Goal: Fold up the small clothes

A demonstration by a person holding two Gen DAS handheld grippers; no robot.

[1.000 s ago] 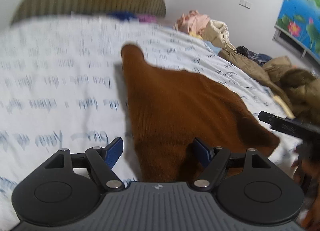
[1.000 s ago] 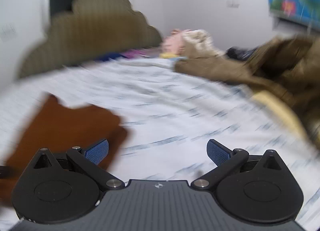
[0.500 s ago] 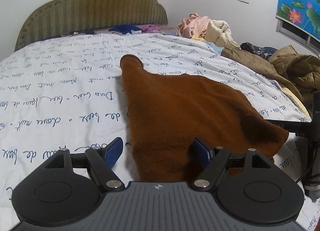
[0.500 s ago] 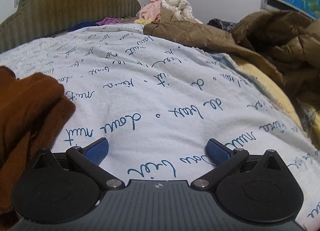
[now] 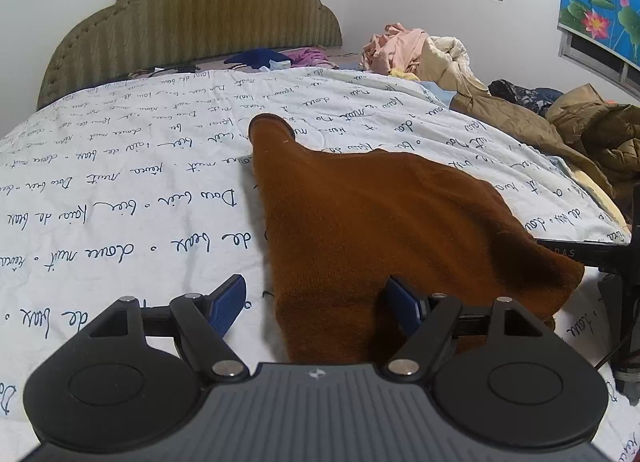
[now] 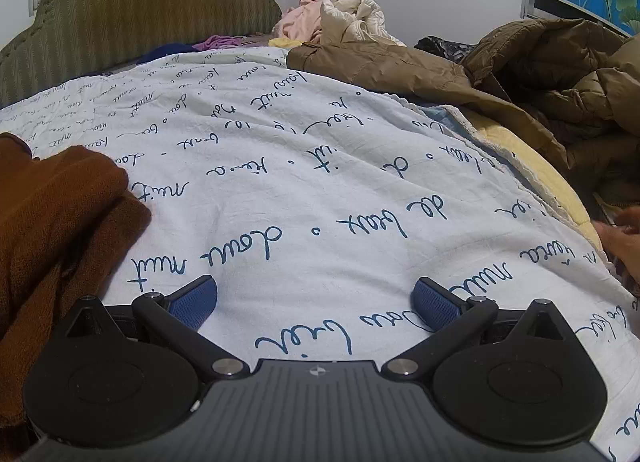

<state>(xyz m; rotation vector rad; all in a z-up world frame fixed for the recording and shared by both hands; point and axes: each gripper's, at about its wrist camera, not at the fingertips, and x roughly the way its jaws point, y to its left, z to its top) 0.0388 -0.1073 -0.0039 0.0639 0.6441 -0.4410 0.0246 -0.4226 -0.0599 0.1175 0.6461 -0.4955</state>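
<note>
White walls and an olive padded headboard [image 5: 192,22] close off the far end of the bed [image 5: 120,182], whose pale sheet carries blue handwriting print. Along its right side lies a heap of tan padded jackets [image 6: 540,82], with a pink and cream bundle of clothes [image 5: 416,50] beyond it. On the sheet, straight ahead of my left hand-held gripper [image 5: 316,302], the brown knit garment [image 5: 380,222] lies spread flat, one narrow end reaching toward the headboard. My left jaws stand wide apart: the left pad over bare sheet, the right pad over the garment's near edge, neither pressing it. My right hand-held gripper [image 6: 316,302] also gapes open above bare sheet, the garment bunched just beside its left finger.
</note>
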